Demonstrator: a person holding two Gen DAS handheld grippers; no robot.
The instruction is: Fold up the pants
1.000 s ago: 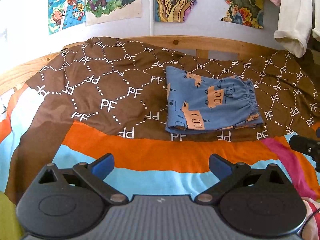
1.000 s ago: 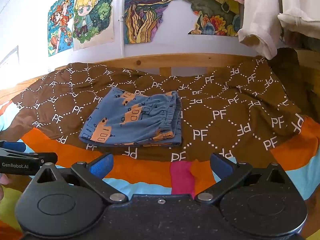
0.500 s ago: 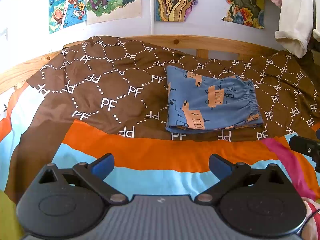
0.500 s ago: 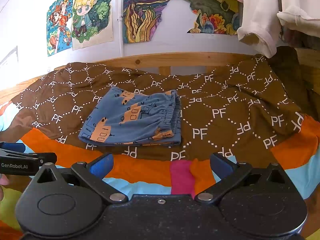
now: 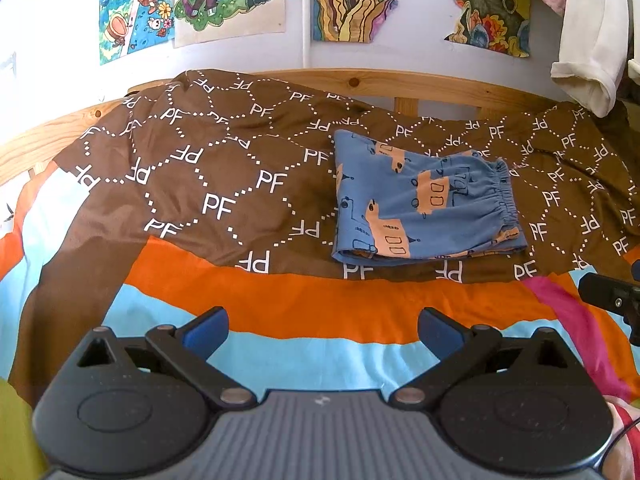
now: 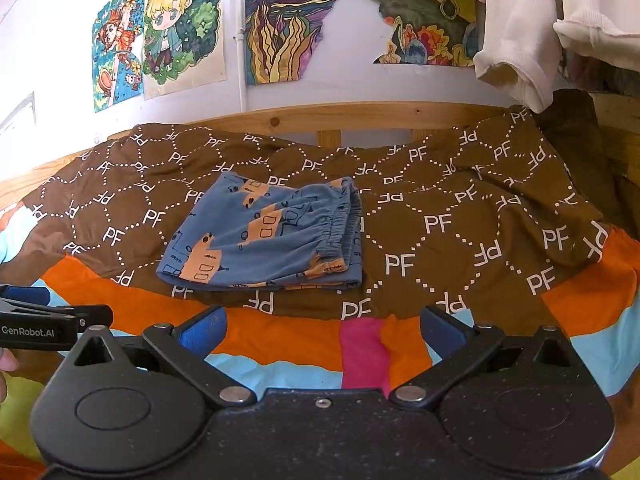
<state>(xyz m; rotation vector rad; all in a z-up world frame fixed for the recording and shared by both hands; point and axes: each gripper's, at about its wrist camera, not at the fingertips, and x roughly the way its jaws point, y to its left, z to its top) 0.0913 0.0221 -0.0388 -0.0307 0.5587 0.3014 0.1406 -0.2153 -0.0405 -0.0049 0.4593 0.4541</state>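
Two grippers, both mine, hang over the near edge of a bed with nothing between their fingers. My left gripper [image 5: 323,326] has its blue-padded fingers spread wide above the orange and light-blue stripes of the bedcover [image 5: 304,360]; my right gripper [image 6: 323,326] is splayed just as wide over the same stripes, with a pink band of the cover showing between its fingers. Neither touches any cloth.

The pants [image 5: 424,204], blue with orange vehicle prints, lie folded into a compact, roughly square bundle on the brown "PF"-patterned blanket [image 5: 224,184], well apart from both grippers. In the left wrist view they sit right of centre, gathered elastic waistband toward the right and the folded edge toward the left; in the right wrist view the same bundle [image 6: 266,236] sits left of centre, just behind the line where the brown blanket [image 6: 440,232] meets the striped cover [image 6: 296,340].

At the left edge of the right wrist view, the side of my left gripper [image 6: 52,320] shows, lettered "GenRobot.AI", with a fingertip of my hand [image 6: 6,360] beside it. A wooden bed frame [image 5: 420,86] runs behind the blanket, colourful drawings [image 6: 180,28] hang on the wall above, and pale garments [image 6: 520,32] hang at upper right.
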